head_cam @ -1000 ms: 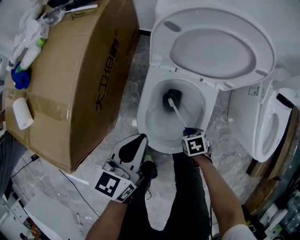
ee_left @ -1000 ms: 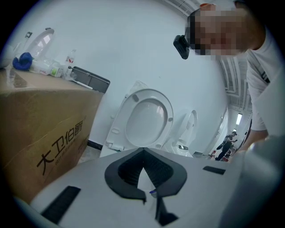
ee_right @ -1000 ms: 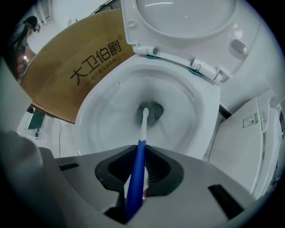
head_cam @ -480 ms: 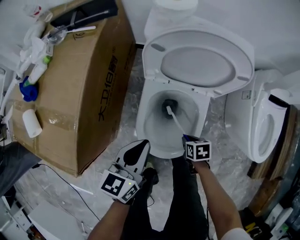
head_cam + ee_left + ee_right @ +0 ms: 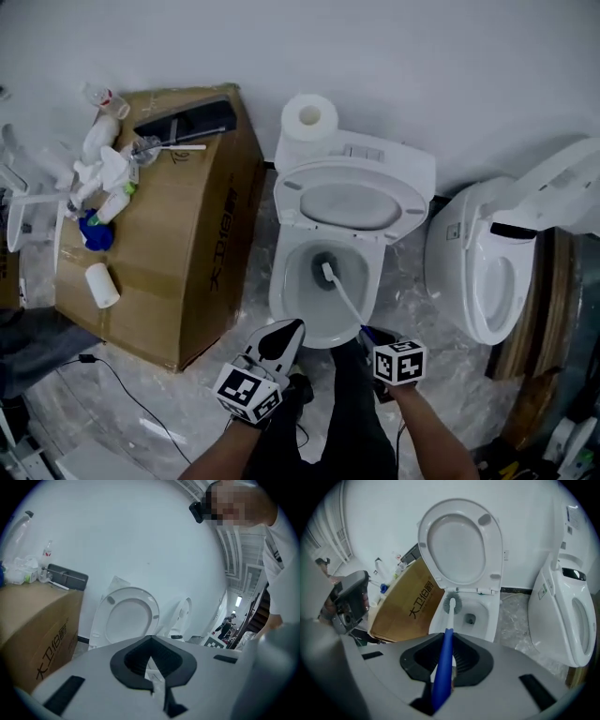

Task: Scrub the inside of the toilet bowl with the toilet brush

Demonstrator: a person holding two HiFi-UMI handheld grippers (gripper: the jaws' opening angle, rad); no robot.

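Note:
The white toilet stands open with seat and lid raised against the tank. My right gripper is shut on the blue handle of the toilet brush. The brush's white shaft slants down into the bowl. In the right gripper view, the brush's grey bristle head lies against the back wall of the bowl, beside the drain hole. That gripper has its jaws closed on the handle. My left gripper hovers shut and empty near the bowl's front left rim, with its jaws aimed at the lid.
A large cardboard box, with bottles and clutter on top, stands left of the toilet. A paper roll sits on the tank. A second toilet stands to the right. A cable lies on the marbled floor. The person's legs are below the bowl.
The head view has drawn back and now takes in the wall, paper roll and whole box. Both grippers sit lower in the view. The brush stays in the bowl.

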